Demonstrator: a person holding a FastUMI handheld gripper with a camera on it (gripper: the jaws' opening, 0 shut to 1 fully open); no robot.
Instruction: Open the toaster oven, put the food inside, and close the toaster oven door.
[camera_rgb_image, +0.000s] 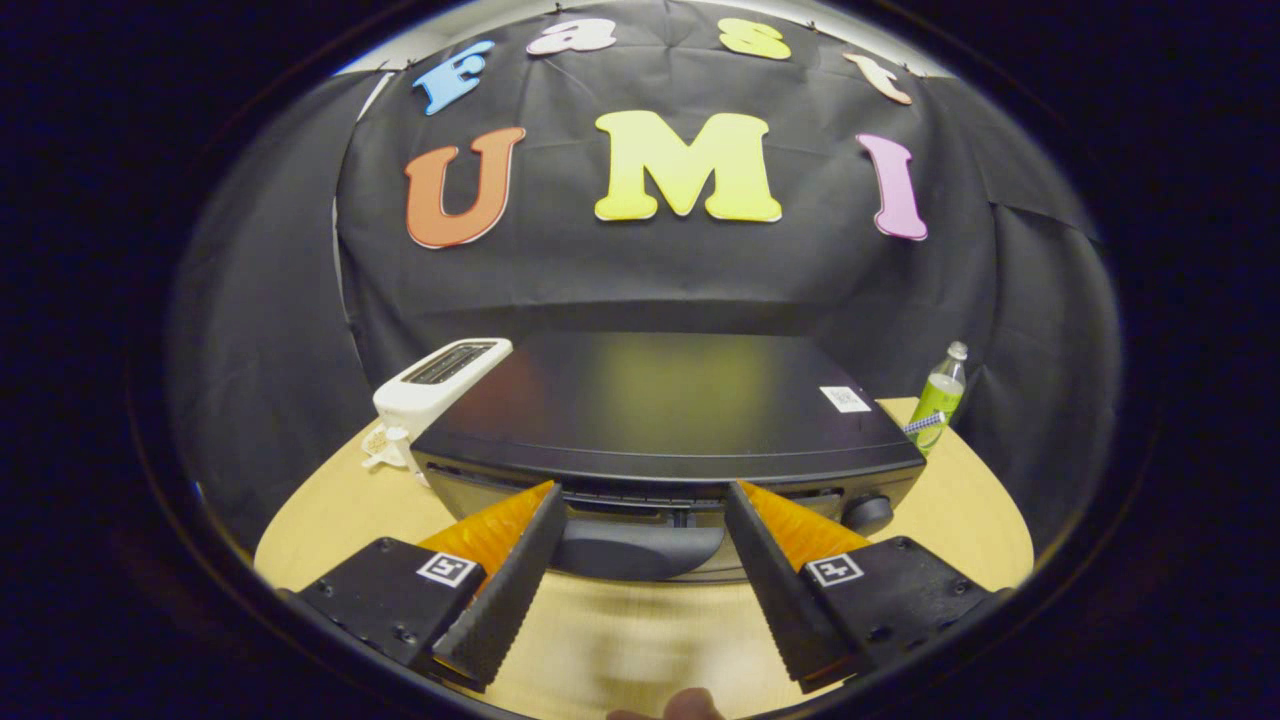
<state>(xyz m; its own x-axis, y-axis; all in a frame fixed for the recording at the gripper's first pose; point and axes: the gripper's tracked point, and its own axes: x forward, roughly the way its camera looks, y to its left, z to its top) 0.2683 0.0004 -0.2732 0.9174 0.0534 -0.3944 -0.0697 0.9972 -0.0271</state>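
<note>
While the gripper (640, 490) is being held wide open and empty above the toaster oven (665, 420) handle (640, 548), the door is being left shut. If the fingers are being lowered too far back, the handle is likely being missed and the oven shoved toward the white toaster (440, 385) on its left.

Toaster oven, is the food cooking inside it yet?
Not yet. The toaster oven door looks shut. The gripper is open, its fingers either side of the door handle, not squeezing it. Opening the door, putting food in and closing it are all left.
</note>
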